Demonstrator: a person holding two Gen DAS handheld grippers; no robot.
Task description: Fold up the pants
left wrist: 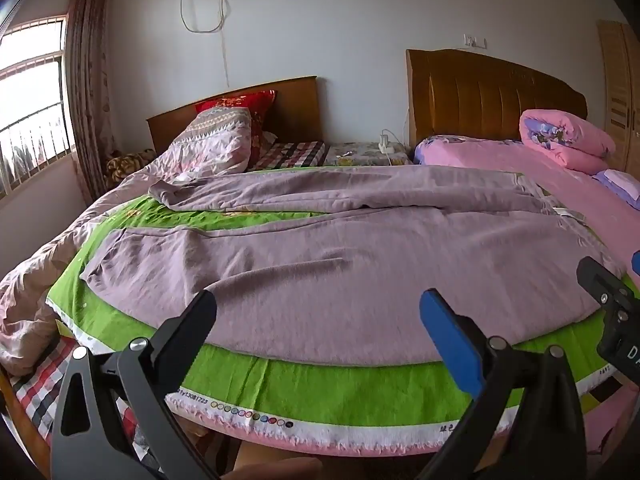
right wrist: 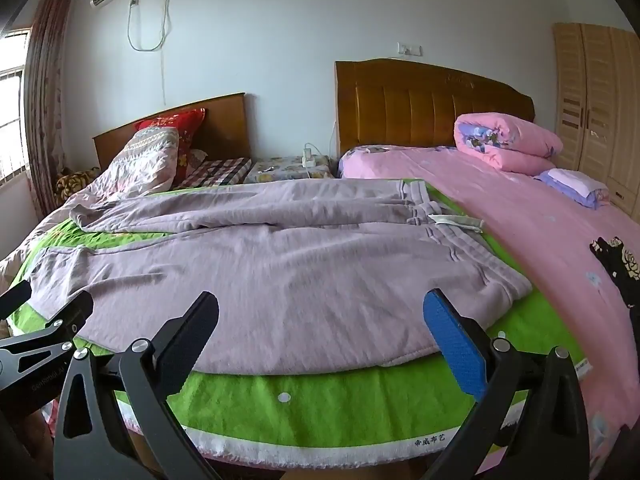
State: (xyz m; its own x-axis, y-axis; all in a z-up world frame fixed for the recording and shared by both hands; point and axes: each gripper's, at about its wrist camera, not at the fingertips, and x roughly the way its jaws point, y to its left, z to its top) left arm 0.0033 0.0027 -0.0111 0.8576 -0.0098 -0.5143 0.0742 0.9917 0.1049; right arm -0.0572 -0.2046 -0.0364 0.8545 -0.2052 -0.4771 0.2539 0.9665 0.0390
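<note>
Along the white selvage of the green cloth (left wrist: 320,396) spread under my fingers, near its front edge, I read a printed code ending "y13081723" (left wrist: 191,397); its first characters are cut off by my black finger. Just right of that code on the same selvage runs a row of small coloured test dots (left wrist: 252,414). In my right wrist view the same selvage carries four Chinese characters, "帝威布艺" (right wrist: 427,442), right of centre. On the body of my other gripper (left wrist: 624,344), right of the cloth, I make out only "D". More small print farther right on the selvage is too blurred to read.
</note>
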